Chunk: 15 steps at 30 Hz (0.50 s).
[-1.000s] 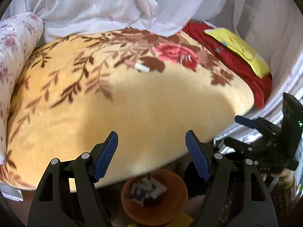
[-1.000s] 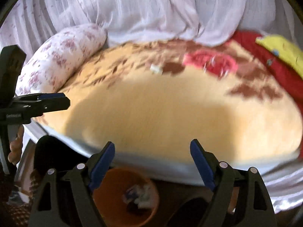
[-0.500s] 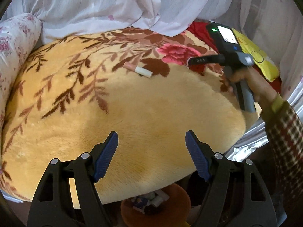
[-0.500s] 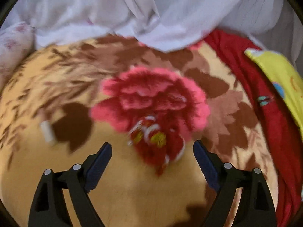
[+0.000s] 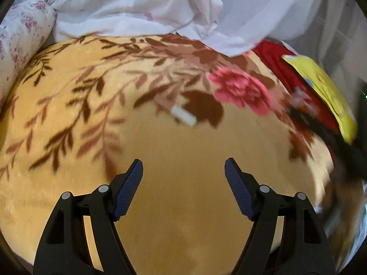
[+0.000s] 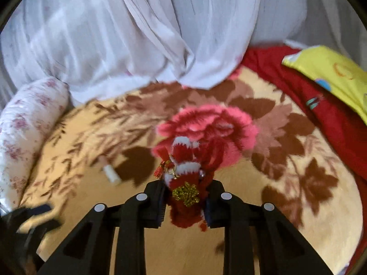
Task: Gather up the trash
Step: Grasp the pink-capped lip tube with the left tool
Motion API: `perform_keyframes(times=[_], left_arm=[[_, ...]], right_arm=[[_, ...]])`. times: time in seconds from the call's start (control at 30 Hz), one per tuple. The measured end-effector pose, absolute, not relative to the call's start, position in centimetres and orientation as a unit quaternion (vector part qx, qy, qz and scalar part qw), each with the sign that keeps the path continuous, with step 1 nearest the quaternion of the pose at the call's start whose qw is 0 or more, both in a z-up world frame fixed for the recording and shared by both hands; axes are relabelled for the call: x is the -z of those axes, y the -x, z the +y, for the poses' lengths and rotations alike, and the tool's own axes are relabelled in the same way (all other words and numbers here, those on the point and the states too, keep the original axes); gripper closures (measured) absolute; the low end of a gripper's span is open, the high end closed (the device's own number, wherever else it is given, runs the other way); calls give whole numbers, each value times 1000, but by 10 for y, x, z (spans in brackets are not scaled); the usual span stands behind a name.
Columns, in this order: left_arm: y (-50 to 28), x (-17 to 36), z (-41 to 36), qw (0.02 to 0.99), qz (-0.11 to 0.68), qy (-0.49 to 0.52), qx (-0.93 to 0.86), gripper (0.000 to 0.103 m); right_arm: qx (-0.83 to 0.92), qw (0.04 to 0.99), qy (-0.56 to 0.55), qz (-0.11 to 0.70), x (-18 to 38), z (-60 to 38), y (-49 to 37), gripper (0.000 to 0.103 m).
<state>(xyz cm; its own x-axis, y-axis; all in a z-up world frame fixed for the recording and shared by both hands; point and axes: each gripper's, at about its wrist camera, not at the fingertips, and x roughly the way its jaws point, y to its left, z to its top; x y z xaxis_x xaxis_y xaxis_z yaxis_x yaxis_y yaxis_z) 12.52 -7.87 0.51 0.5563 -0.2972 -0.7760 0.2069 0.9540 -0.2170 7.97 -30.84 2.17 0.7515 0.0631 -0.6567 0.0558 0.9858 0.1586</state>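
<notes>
My right gripper (image 6: 184, 200) is shut on a red and white fuzzy ornament (image 6: 184, 174) with a gold knot and holds it above the yellow floral blanket (image 6: 263, 217). A small white and pink stick (image 5: 183, 115) lies on the blanket beside a brown leaf print; it also shows in the right wrist view (image 6: 111, 174). My left gripper (image 5: 183, 178) is open and empty above the blanket's near part, well short of the stick. The right gripper with the ornament shows as a blur at the right of the left wrist view (image 5: 302, 105).
White sheer fabric (image 5: 160, 6) is heaped at the back of the bed. A floral bolster (image 5: 20, 36) lies at the left. A red cloth (image 6: 321, 105) and a yellow pillow (image 6: 332, 73) lie at the right.
My right gripper has closed on the red ornament and lifted it off the pink flower print. My left gripper has moved forward over the blanket; the orange bin has dropped out of view.
</notes>
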Motion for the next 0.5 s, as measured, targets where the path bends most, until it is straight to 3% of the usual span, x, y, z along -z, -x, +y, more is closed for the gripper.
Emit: perform_keyframes(times=[0.23,0.5], left_arm=[[-193,9,-106,867,480,111,80,31],[-234,41,-117,867,490,90,-35,31]], right_arm=[[-9,943,-68,326,-29,-301,-70,76],[-6,951,-53,306,-32,-302,-60,74]])
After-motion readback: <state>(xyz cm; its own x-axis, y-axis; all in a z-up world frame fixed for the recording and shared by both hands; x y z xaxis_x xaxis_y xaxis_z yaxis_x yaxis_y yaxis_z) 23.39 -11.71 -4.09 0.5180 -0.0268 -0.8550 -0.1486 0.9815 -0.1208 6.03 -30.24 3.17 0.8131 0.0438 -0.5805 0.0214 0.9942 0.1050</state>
